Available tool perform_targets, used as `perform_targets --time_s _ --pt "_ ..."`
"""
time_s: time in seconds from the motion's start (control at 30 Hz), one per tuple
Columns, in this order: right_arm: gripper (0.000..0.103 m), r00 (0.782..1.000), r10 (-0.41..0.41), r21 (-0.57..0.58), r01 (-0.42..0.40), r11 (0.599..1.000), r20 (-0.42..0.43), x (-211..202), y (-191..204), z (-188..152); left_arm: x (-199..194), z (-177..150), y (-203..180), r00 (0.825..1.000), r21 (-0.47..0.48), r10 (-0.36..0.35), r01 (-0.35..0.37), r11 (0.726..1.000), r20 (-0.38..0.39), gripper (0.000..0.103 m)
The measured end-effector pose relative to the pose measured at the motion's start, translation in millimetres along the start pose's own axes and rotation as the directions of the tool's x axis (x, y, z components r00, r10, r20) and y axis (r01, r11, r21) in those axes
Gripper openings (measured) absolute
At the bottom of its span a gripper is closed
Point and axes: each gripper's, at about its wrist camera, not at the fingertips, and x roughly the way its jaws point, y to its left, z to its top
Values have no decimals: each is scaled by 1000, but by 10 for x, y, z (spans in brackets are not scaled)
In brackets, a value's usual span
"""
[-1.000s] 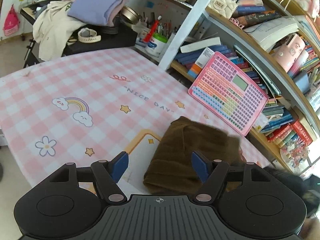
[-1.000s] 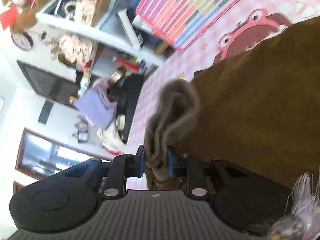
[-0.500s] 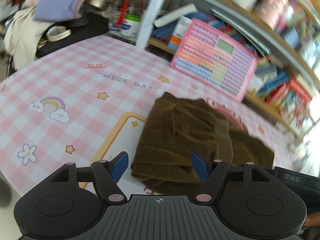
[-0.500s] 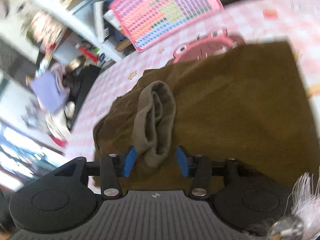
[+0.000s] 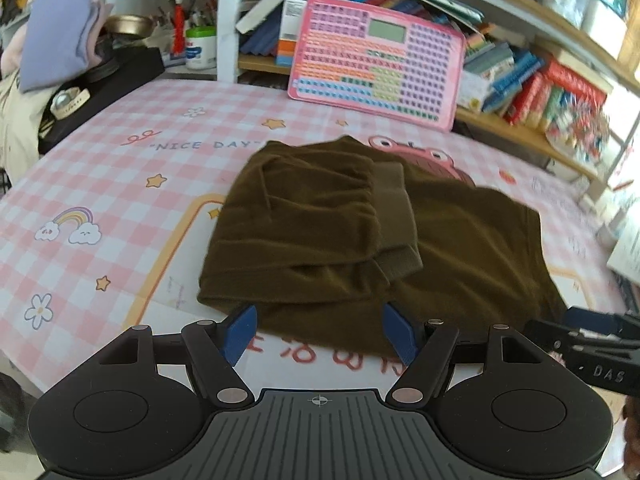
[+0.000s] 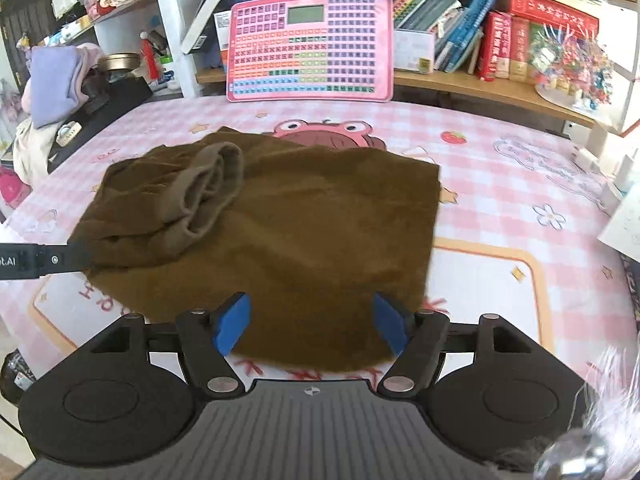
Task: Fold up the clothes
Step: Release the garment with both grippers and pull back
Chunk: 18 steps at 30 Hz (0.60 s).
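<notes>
A brown garment [image 5: 360, 240] lies partly folded on the pink checked table cover [image 5: 120, 184]. Its ribbed cuffs [image 5: 394, 216] rest on top near the middle. In the right wrist view the garment [image 6: 300, 232] spreads flat, with the cuffs [image 6: 208, 192] at its left. My left gripper [image 5: 319, 334] is open and empty at the garment's near edge. My right gripper [image 6: 310, 328] is open and empty over the garment's near edge; it also shows at the right of the left wrist view [image 5: 592, 340].
A pink periodic-table board [image 5: 376, 60] leans on the bookshelf [image 5: 540, 80] behind the table. Folded purple and pink clothes [image 5: 56, 40] lie on a black stand at far left. White items [image 6: 624, 184] stand at the table's right edge.
My right gripper has opened and let go of the cuffs, which now lie on the garment. Both grippers have pulled back to the near edge and turned level.
</notes>
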Motion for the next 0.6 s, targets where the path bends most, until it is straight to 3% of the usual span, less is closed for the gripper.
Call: perform_targets --time_s 0.2,0.3,0.6 --pt "71 1000 -11 -7 11 1000 0 -95 -105 -66 -17 -75 -193 999 48 36 -35 998 -10 78" --pt "79 1000 -19 -16 19 1000 1 -131 -136 -85 -13 -111 -287 999 72 46 -44 996 -24 80" --pt "84 998 -51 33 52 998 -24 -176 -290 -157 19 -153 -556 999 166 30 -22 986 -42 88"
